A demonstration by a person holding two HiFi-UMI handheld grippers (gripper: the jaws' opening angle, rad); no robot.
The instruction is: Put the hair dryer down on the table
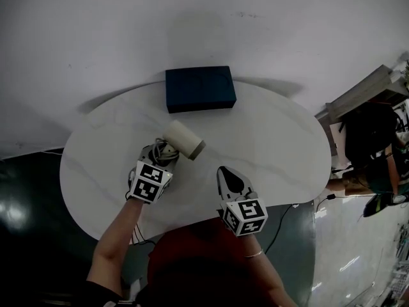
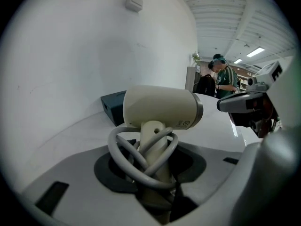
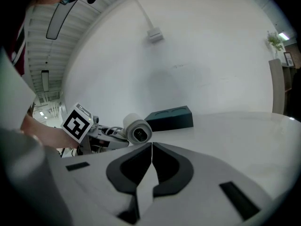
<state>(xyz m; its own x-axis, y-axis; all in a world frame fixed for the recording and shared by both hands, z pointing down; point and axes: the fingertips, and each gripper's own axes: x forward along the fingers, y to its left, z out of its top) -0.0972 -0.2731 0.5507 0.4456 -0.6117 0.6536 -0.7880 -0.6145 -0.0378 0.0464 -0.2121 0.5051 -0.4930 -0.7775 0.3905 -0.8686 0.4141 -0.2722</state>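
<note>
In the head view the person's left forearm (image 1: 115, 242) comes up from the lower left of the frame. The left gripper (image 1: 157, 155) is above the left-middle part of the white oval bench (image 1: 281, 139). Its jaws are closed on the handle of the cream hair dryer (image 1: 184, 139), and also on the grey cord (image 2: 123, 157) that is wound around this handle in loops. The barrel of the dryer lies across the top of the handle, and its dark-ringed end points toward the lower right of the frame. I cannot tell if the dryer touches the bench. The right gripper (image 1: 223, 173) is in the lower middle, near the front edge of the bench and apart from the dryer. Its jaws are closed together with nothing between them. Farther back, just behind the dryer, a dark blue box (image 1: 200, 89) lies flat at the far edge of the bench, by the white wall (image 1: 192, 18).
</note>
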